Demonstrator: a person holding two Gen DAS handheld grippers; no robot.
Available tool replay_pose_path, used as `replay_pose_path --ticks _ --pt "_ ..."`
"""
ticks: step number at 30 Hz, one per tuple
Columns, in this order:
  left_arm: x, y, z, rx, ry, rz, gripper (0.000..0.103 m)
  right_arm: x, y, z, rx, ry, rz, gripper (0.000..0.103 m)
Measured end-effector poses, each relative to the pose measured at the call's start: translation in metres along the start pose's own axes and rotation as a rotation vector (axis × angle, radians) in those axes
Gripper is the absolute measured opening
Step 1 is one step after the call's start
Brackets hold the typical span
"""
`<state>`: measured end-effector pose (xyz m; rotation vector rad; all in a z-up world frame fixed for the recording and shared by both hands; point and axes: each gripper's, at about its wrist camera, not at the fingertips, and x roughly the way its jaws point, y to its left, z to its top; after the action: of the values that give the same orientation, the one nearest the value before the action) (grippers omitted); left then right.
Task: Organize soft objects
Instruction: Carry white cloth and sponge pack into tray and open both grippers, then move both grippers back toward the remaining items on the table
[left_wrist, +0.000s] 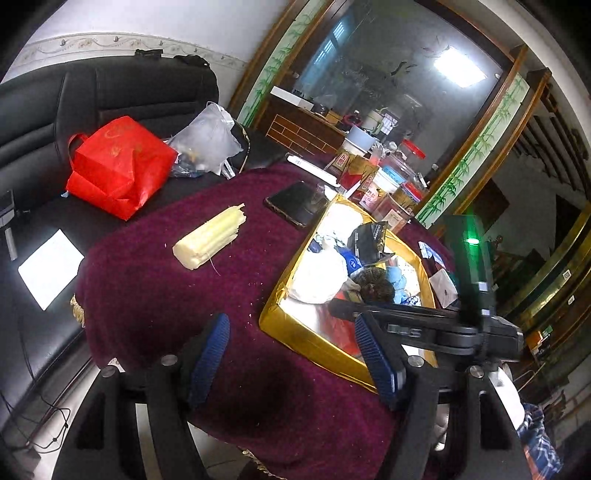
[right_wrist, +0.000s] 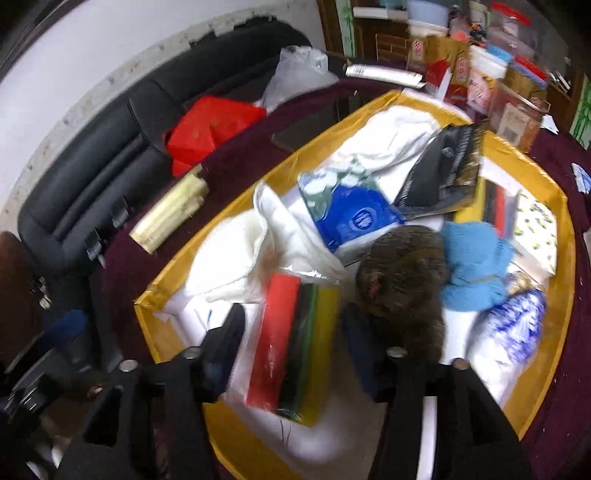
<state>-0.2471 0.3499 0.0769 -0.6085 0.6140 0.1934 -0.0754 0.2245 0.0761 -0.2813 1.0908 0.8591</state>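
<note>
Tongs parted and empty, we hover over the limp, slippery bagged cloth pack (right_wrist: 291, 343) at lower centre, best pinched mid-pack

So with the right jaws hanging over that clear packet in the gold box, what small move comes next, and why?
Probably lift the right gripper clear. Its jaws stand apart on either side of the clear packet of coloured cloths, which lies flat inside the gold box beside the brown fuzzy item, so it looks placed already.
</note>
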Motion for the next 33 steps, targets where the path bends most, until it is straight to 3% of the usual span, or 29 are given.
replay_pose_path --ticks 5,11,17,24,29,33 --pt "0.0 -0.003 -0.002 -0.011 0.005 -0.014 0.075 -0.056 -0.021 -0.021 0.029 -0.143 -0.009 0.076" --pt "-0.009 -0.028 -0.007 0.024 -0.008 -0.086 0.08 -0.114 -0.084 -0.071 0.141 -0.244 -0.056 0.077" --pt "-0.01 -0.077 -0.021 0.145 0.026 -0.156 0.08 -0.163 -0.182 -0.129 0.307 -0.289 -0.203 0.076" --pt "0.005 -0.144 -0.058 0.329 0.127 -0.258 0.08 -0.224 -0.311 -0.19 0.618 -0.381 -0.336 0.076" --pt "0.019 -0.186 -0.085 0.41 0.214 -0.331 0.08 -0.24 -0.379 -0.188 0.722 -0.369 -0.447 0.076" --pt "0.026 -0.209 -0.104 0.469 0.261 -0.354 0.08 -0.225 -0.423 -0.168 0.78 -0.3 -0.455 0.076"
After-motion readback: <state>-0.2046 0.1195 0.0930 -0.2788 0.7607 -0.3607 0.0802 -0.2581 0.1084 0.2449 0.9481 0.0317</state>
